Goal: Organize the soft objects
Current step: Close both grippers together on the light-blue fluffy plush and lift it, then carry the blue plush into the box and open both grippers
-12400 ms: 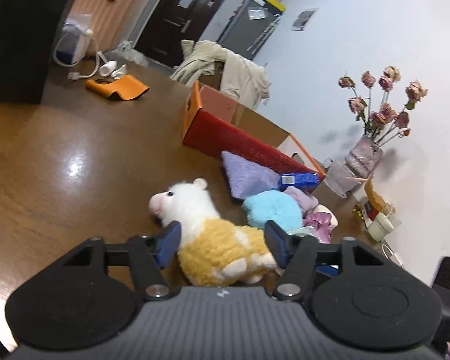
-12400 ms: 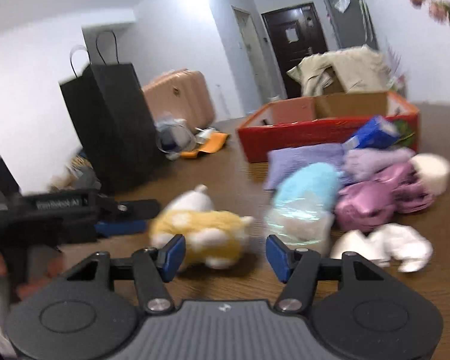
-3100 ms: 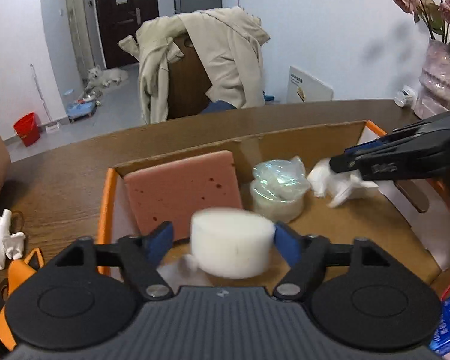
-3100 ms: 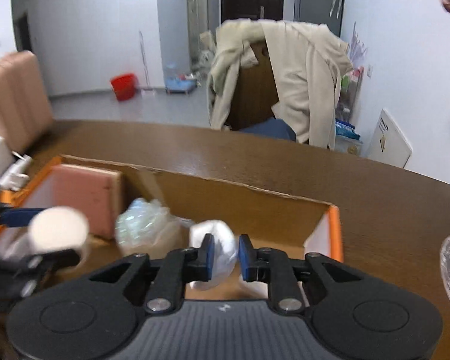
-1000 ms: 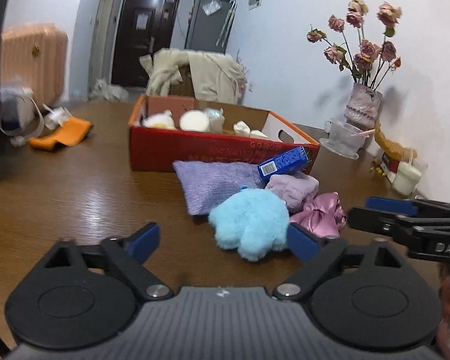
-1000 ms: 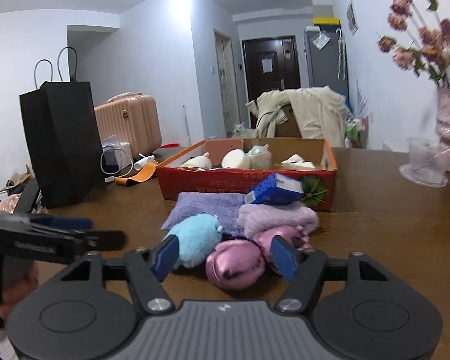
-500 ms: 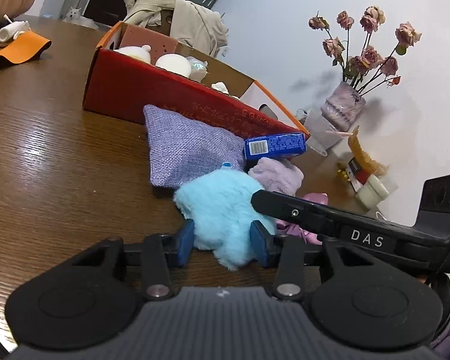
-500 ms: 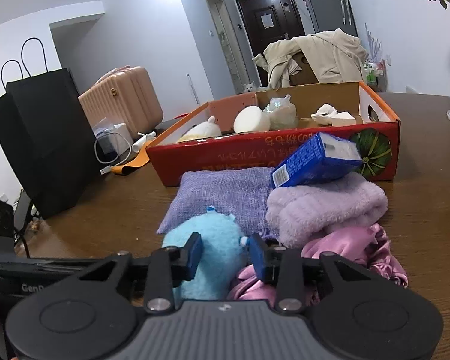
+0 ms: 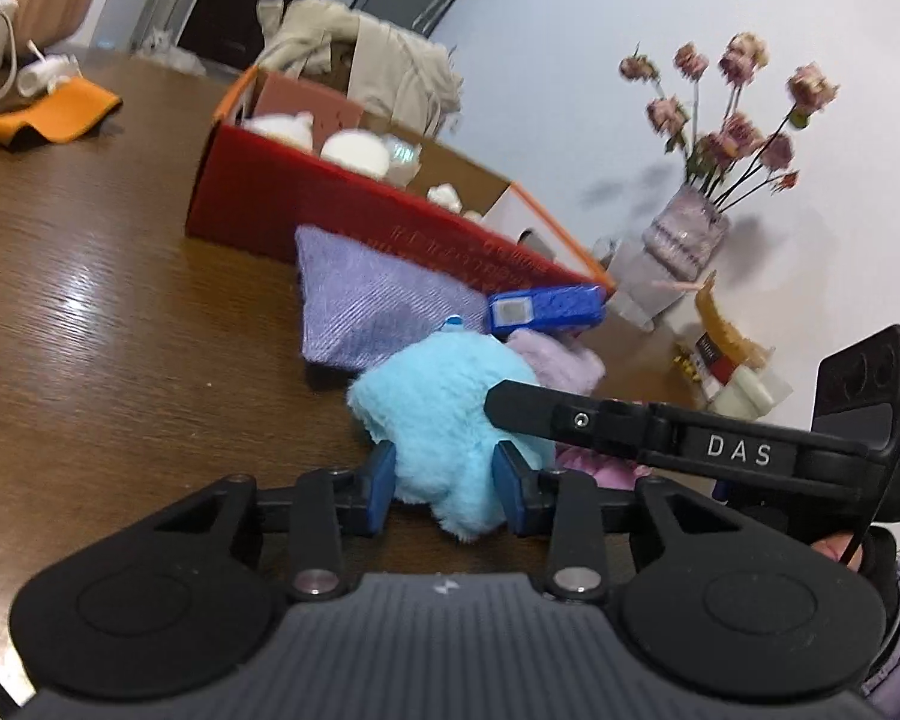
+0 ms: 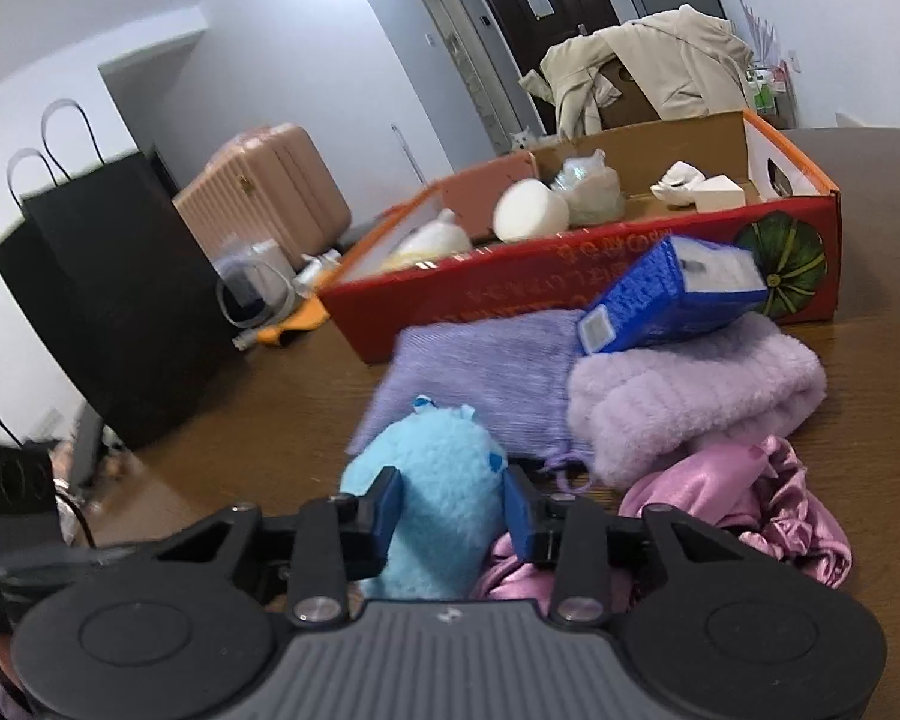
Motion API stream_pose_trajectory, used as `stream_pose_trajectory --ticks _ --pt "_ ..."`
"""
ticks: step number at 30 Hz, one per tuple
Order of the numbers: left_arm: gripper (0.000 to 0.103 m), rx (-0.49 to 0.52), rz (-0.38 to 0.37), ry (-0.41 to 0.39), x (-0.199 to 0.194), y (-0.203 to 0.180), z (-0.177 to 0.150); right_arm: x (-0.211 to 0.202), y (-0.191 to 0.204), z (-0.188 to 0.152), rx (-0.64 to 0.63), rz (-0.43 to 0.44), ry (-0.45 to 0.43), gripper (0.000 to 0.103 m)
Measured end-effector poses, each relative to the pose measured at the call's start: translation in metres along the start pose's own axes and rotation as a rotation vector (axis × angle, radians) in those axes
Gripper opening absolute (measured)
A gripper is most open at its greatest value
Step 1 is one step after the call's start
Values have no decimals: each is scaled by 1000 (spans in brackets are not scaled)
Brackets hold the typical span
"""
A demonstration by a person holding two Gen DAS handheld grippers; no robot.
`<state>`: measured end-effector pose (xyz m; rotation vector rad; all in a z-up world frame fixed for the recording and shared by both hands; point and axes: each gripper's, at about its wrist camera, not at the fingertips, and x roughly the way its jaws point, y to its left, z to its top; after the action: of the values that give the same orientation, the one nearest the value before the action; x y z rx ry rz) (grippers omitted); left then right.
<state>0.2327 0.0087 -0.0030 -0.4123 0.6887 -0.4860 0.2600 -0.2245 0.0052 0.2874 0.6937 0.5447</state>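
A fluffy light-blue plush (image 9: 444,414) (image 10: 444,480) lies on the brown table. My left gripper (image 9: 447,489) is shut on its near end. My right gripper (image 10: 456,510) is shut on the same plush from the other side; its arm (image 9: 660,426) crosses the left wrist view. Beside the plush lie a purple knitted pouch (image 9: 378,306) (image 10: 486,372), a lilac fluffy cloth (image 10: 690,396), a pink satin cloth (image 10: 744,498) and a blue carton (image 10: 672,294) (image 9: 546,312). The red cardboard box (image 9: 342,210) (image 10: 510,300) behind holds several white soft items.
A vase of dried roses (image 9: 684,240) and small jars stand at the table's right end. An orange cloth (image 9: 42,114) and a charger lie far left. A black paper bag (image 10: 108,300) stands on the table's left; a pink suitcase (image 10: 264,186) stands behind it.
Both grippers have closed further onto the light-blue plush and moved slightly nearer to it. The other objects have not moved.
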Motion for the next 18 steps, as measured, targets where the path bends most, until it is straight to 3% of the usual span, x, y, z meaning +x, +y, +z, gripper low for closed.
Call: stream_pose_trajectory --ticks 5,11,13,15,18 --pt "35 25 -28 -67 -47 -18 -8 -41 33 -9 -76 16 -72 35" --pt "35 78 -62 -169 -94 -49 -18 -101 54 -19 -69 83 -197 29" --pt "38 87 -69 -195 -100 -55 -20 -114 57 -21 -66 91 -220 25" --pt "47 95 -63 -197 -99 -60 -22 -123 57 -22 -58 99 -227 23" --pt "47 80 -82 -177 -90 -63 -21 -131 52 -24 -42 88 -242 21"
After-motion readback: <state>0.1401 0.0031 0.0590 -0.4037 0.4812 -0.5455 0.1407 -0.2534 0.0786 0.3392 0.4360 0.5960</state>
